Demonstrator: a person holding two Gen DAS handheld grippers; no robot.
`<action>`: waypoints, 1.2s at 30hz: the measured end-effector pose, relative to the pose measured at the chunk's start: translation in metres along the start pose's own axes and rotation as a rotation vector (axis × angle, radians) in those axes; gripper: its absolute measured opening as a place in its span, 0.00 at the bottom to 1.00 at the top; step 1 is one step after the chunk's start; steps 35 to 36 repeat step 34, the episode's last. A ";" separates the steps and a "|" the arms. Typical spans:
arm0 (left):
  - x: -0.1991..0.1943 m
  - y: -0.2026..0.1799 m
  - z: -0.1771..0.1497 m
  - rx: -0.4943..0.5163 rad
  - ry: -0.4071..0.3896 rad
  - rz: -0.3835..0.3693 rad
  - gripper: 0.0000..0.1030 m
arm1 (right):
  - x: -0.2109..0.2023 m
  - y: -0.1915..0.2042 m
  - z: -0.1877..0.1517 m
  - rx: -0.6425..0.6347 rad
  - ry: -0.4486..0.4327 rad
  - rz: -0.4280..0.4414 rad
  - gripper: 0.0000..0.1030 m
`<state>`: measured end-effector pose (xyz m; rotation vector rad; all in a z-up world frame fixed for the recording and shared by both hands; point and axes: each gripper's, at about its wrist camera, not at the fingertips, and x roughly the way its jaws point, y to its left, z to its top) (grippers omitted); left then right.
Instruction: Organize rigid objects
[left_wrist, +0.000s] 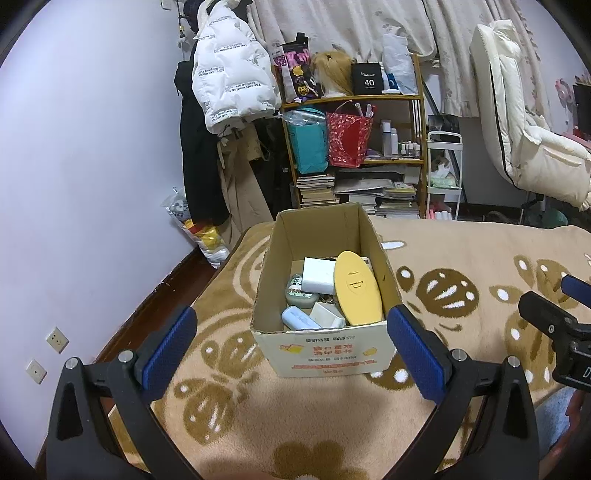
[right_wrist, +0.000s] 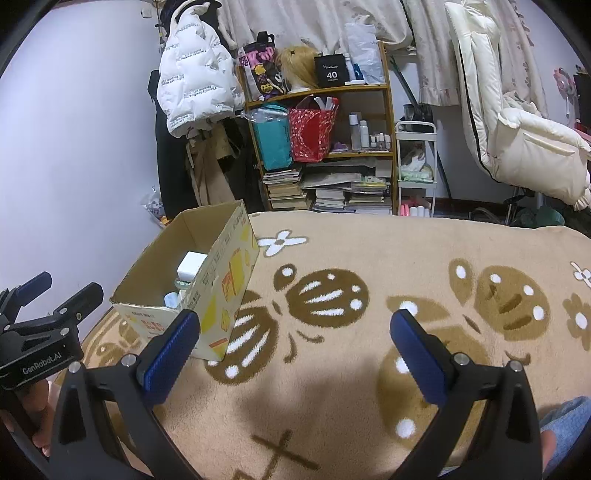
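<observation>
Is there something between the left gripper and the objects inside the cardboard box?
Only the near wall of the cardboard box stands in front of the open left gripper. The box top is open, so the yellow oval case and white block are free from above.

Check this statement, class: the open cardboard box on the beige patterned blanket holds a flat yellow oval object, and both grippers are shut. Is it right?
One detail is wrong. Both wrist views show wide-open jaws: the left gripper and the right gripper each hold nothing. The rest stands: the open cardboard box on the beige patterned blanket holds the flat yellow oval object.
</observation>
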<state>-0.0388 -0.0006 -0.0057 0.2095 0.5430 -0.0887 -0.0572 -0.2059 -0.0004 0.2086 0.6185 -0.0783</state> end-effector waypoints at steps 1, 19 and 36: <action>0.000 0.000 -0.001 0.001 0.001 0.000 0.99 | 0.000 0.000 0.000 0.000 -0.001 0.000 1.00; -0.002 -0.001 -0.003 0.010 0.002 -0.002 0.99 | 0.000 0.003 0.005 0.011 -0.018 -0.002 1.00; 0.001 -0.002 -0.002 0.016 0.012 0.000 0.99 | -0.003 0.003 0.009 0.017 -0.036 -0.004 1.00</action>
